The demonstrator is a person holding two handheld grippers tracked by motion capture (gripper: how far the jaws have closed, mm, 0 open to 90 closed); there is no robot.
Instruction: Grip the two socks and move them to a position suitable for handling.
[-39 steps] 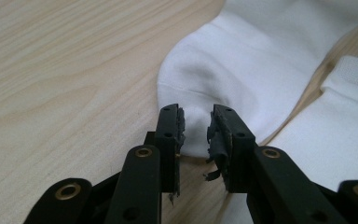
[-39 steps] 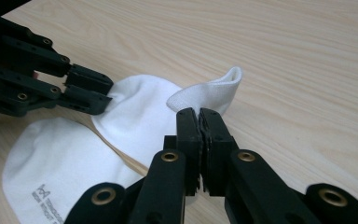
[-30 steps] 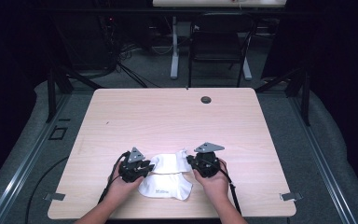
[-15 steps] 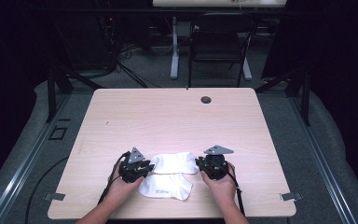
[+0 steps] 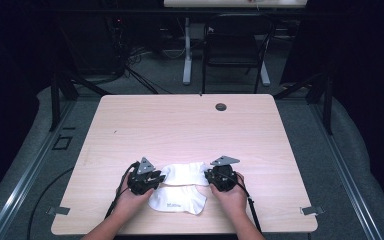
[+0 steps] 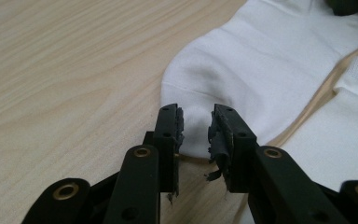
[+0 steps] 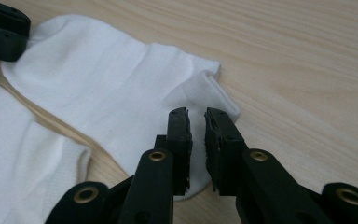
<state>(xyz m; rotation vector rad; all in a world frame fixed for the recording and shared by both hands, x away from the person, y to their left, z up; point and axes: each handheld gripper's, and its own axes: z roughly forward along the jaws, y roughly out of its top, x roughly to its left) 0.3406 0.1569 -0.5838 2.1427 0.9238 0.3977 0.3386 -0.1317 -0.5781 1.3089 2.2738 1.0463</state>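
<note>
Honestly, the high view makes this look tidy: two white socks near the front edge of the desk point(image 5: 180, 125), the upper sock point(image 5: 185, 173) stretched between the left gripper point(image 5: 161, 177) and the right gripper point(image 5: 209, 176), the lower sock point(image 5: 177, 199) lying just below it and touching it. From up there you can't tell whether either gripper has any fabric.

Left gripper view clears that up. The left gripper point(image 6: 196, 126) has its jaws parted, hovering right over the rounded toe end of the upper sock point(image 6: 261, 60), nothing pinched. Risk here: the lower sock point(image 6: 340, 140) sits just beside the right jaw, so a closing grab could snag both layers — or the pads close above the thin cloth and catch nothing.

Right gripper view: the right gripper point(image 7: 198, 123) is released too. Its jaws have just been opening, with a narrow gap between them, over the ribbed cuff of the upper sock point(image 7: 102, 79); no fabric looks clamped. That cuff edge is folded over, so a shallow bite could grab one layer and twist the sock. This view also shows the lower sock point(image 7: 23, 154) off at the left, apart from these jaws — something the overhead camera blurs together.
</note>
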